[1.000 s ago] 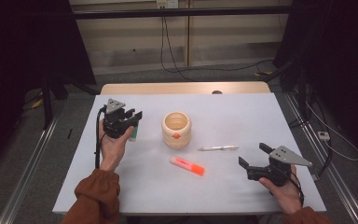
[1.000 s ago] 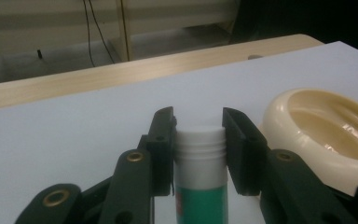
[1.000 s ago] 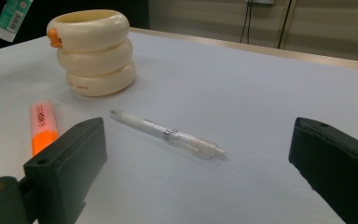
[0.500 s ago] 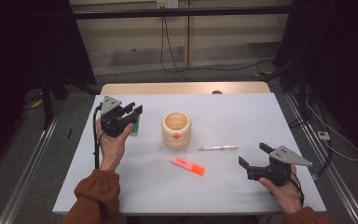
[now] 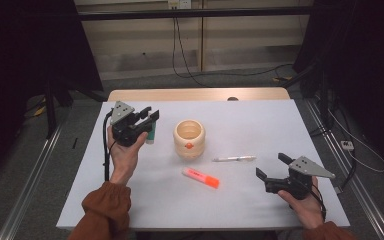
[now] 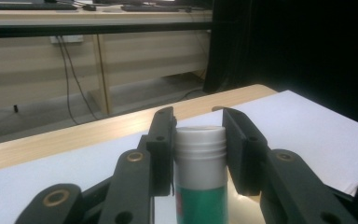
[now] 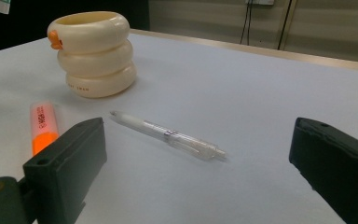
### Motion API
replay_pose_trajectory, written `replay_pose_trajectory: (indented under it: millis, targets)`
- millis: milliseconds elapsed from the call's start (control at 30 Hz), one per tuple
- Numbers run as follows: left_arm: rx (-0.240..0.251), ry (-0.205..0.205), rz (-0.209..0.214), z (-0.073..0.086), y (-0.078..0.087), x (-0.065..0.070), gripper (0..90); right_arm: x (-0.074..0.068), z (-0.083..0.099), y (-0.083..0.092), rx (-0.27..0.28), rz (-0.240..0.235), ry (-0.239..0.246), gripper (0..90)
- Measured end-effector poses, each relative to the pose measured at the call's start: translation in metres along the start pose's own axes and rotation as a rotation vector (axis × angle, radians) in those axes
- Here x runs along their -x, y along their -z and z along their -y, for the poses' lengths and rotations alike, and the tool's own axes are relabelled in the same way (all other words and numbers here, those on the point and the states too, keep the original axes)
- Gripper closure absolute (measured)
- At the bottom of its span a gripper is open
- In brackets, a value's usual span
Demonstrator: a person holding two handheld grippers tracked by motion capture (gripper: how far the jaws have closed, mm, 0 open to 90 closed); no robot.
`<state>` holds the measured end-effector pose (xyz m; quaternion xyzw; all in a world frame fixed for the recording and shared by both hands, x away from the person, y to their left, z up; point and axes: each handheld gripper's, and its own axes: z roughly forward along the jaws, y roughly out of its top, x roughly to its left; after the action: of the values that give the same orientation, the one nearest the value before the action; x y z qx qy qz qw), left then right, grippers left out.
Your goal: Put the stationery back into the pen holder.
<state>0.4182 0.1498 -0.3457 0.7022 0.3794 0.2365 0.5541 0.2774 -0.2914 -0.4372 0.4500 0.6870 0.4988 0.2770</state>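
**Hazards: glue stick carried toward the holder**

Left side. Left gripper (image 5: 146, 117) clamped on a glue stick (image 6: 200, 177), green body with grey cap, lifted off the table (image 5: 260, 125) and held just left of the cream ring-shaped holder (image 5: 189, 138). In the left gripper view, one jaw pressed against the cap, the other close along the opposite side; contact there hard to confirm. Likely faults:
- Slip of the smooth cap through the jaws, caused by a grip high on the cap rather than on the body; result: stick dropped on the table, possibly rolling away.
- Cap pulled off under load, body left behind.
- Stick tilted on entry, striking the holder rim and tipping or pushing the holder; cause: poor alignment above the opening.

Centre. Orange highlighter (image 5: 200, 177) lying flat in front of the holder, clear pen (image 5: 233, 159) lying to its right, both apart from the holder. Risk of either being knocked or rolled by a shifted holder.

Right side. Right gripper (image 5: 270, 167) released, jaws spread wide, resting low near the table's near right corner, pointed at the pen. Risk: pen nudged and rolled by a shallow approach, closing jaws missing the thin barrel.
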Motion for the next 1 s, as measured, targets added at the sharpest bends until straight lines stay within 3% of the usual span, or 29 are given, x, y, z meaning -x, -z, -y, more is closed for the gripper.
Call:
replay_pose_trajectory:
  millis: [233, 567, 1000]
  targets:
    - [0.003, -0.018, 0.048, -0.008, -0.012, 0.012, 65.8, 0.0, 0.0, 0.0, 0.0, -0.001, 0.001, 3.5]
    - [0.012, -0.006, 0.101, -0.013, -0.035, 0.027, 65.8, 0.0, 0.0, 0.0, 0.001, -0.003, 0.0, 3.5]
    - [-0.011, -0.035, 0.135, -0.014, -0.066, 0.042, 65.7, 0.0, 0.0, 0.0, 0.001, -0.005, 0.0, 3.5]
